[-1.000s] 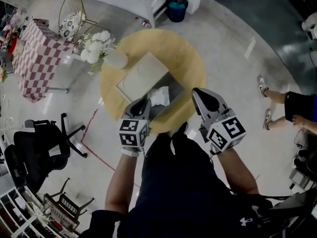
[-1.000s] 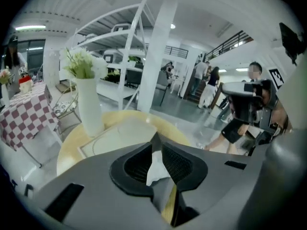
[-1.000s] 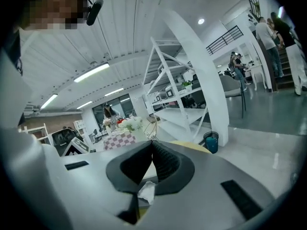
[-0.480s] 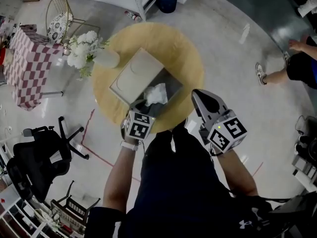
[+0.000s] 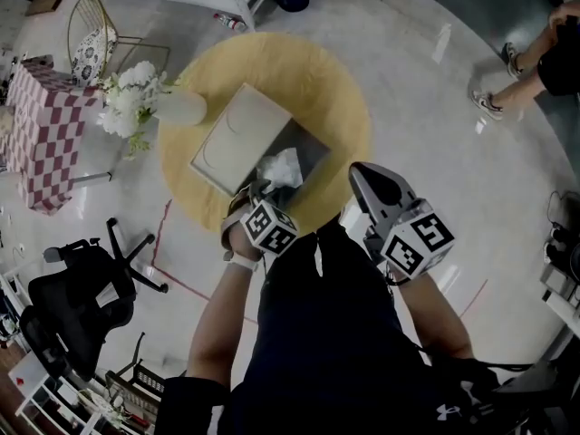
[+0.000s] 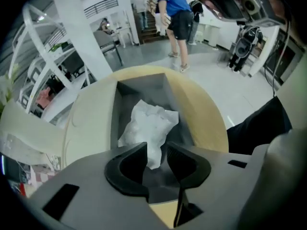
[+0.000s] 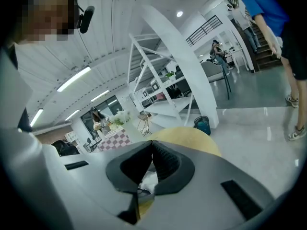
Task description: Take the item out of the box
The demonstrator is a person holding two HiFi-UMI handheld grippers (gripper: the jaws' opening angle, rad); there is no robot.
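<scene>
- Head view: open box (image 5: pixel 313 148) mid-table (image 5: pixel 340 80); crumpled white item (image 5: pixel 281 168) in its near end. Left gripper (image 5: pixel 256 191) over it, right gripper (image 5: pixel 362 175) by the table's near edge.
- Left gripper view: jaws just been opening, now spread; item's tip between them, unpinched. Looks light, soft and crushable, so pinch the raised wad.
- Right gripper view: jaws pressed together, empty.

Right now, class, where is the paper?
In the head view the paper lies in the box on the table, right of the lid. Its tip shows between the jaws of the left gripper, which have just been opening.
</scene>
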